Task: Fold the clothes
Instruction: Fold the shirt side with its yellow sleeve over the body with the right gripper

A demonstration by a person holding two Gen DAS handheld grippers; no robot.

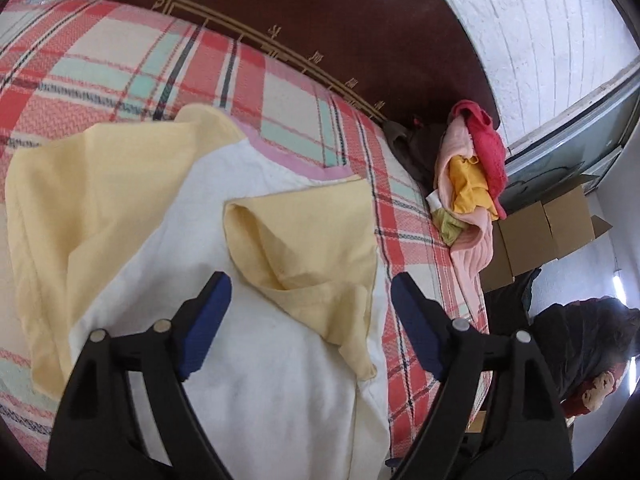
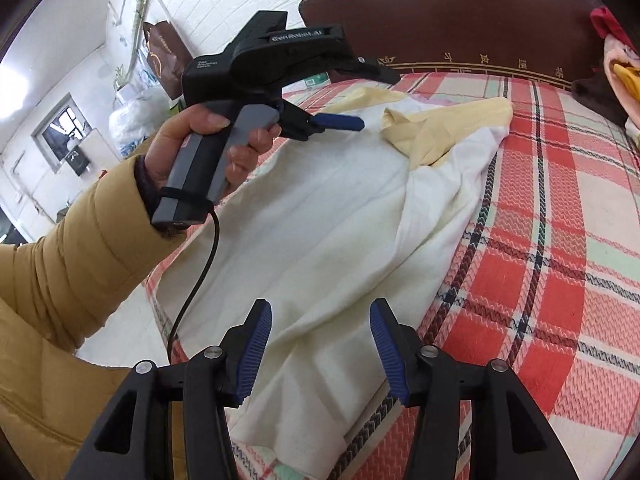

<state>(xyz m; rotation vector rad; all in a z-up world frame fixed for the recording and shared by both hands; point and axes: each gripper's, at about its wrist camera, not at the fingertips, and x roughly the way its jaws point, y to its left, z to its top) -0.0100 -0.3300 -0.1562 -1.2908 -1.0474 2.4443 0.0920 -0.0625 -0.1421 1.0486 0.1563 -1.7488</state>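
A white shirt with pale yellow sleeves (image 1: 280,360) lies spread on the plaid bed cover (image 1: 120,64). Both yellow sleeves are folded in over the white body. My left gripper (image 1: 310,292) is open and empty, hovering above the right sleeve (image 1: 312,248). In the right wrist view the shirt (image 2: 320,232) runs lengthwise away from me. My right gripper (image 2: 320,320) is open and empty above the shirt's near hem. The left gripper (image 2: 360,96) also shows there, held in a hand above the shirt's far part.
A pile of clothes (image 1: 472,168) in red, pink and orange lies at the bed's right side by the dark headboard (image 1: 320,20). Cardboard boxes (image 1: 548,228) and a dark bundle (image 1: 580,340) sit beyond the bed edge. The bed's left edge (image 2: 160,300) is near.
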